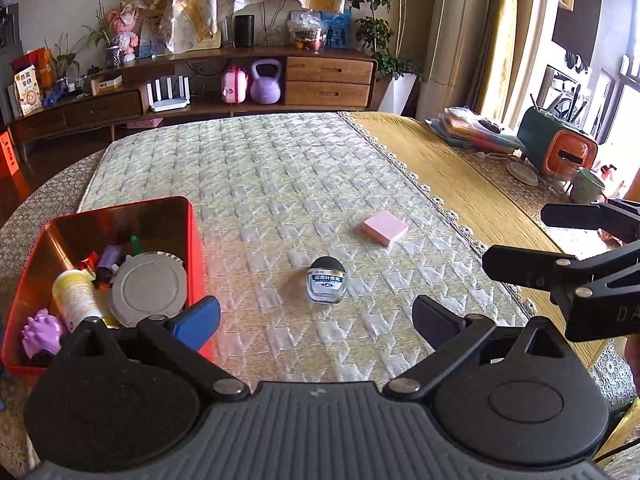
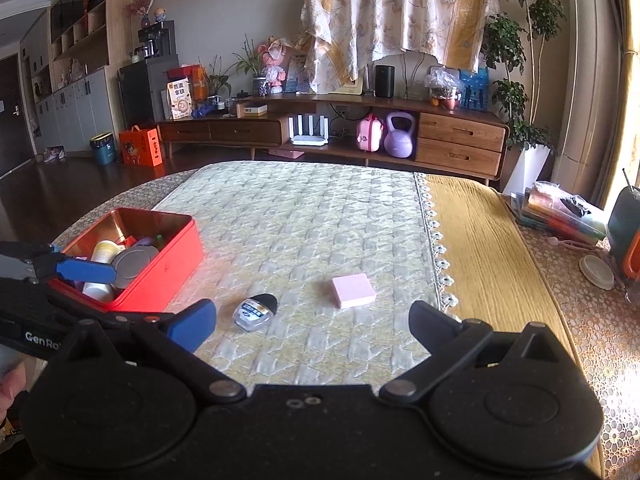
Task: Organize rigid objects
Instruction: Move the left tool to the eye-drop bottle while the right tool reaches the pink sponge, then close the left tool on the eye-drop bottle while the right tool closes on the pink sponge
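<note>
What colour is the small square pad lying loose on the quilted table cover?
Pale pink. The small square pad shows best in the right wrist view.

black grippers point(image 1: 316, 320), blue and black pads

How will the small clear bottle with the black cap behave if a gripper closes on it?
The small bottle lies flat on the quilted cloth, so it probably won't roll. Its clear, glossy body looks rigid and likely slippery between the pads. It is small and probably light, so one finger touching first may nudge it aside.
</note>
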`<state>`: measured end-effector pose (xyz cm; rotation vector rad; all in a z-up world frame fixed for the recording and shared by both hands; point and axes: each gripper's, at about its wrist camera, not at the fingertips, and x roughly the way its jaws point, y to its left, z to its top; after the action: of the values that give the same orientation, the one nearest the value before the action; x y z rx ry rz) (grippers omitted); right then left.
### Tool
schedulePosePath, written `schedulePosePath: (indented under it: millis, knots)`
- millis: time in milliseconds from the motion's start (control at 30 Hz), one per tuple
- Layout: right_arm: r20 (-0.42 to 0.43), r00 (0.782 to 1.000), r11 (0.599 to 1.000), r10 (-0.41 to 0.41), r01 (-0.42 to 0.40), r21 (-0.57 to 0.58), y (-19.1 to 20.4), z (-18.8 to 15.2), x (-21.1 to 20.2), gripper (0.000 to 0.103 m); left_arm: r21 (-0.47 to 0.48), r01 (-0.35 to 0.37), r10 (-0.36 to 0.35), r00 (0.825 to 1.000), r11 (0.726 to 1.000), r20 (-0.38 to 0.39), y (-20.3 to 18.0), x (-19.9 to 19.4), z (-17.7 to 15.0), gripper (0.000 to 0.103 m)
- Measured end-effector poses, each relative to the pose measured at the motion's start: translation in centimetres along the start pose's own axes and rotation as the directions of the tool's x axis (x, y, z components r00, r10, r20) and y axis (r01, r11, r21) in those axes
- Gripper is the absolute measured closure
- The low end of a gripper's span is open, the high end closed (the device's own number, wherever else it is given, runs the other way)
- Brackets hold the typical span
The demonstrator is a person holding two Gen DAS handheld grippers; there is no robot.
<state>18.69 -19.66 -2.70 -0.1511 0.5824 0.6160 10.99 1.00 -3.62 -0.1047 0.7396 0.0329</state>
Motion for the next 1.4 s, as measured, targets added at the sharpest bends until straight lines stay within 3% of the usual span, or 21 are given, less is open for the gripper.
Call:
schedulePosePath:
  millis: [333,767,933,1233,1400]
  knots:
    - [-0.046,0.999,0.999,-0.012,0.014,0.045,-3.3,-0.1,4.4,0.0,-0.045,0.018,-0.021,0.998,0.999,-0.063,-1.0,5.0,0.1,0.0]
    - [-0.123,0.992,1.0,0.002,0.001,0.026,-4.7,0.1,11.4,0.001,-0.05,-0.082,0.079,0.995,0.995,-0.06,-0.8,10.6,0.2,0.0]
    - [-0.145,0.989,1.0,0.012,-0.011,0.009,-4.3,0.2,13.5,0.005,-0.034,-0.116,0.114,0.992,0.993,-0.061,-0.8,11.8,0.1,0.0]
    - [-0.183,0.983,1.0,0.006,-0.004,0.014,-3.9,-0.2,16.1,0.022,-0.025,-0.096,0.094,0.994,0.995,-0.064,-1.0,12.7,-0.1,0.002]
    - [-0.175,0.984,1.0,-0.014,0.013,-0.006,-3.6,-0.4,16.5,0.029,-0.011,-0.115,0.115,0.993,0.993,-0.041,-1.3,12.5,-0.3,0.016]
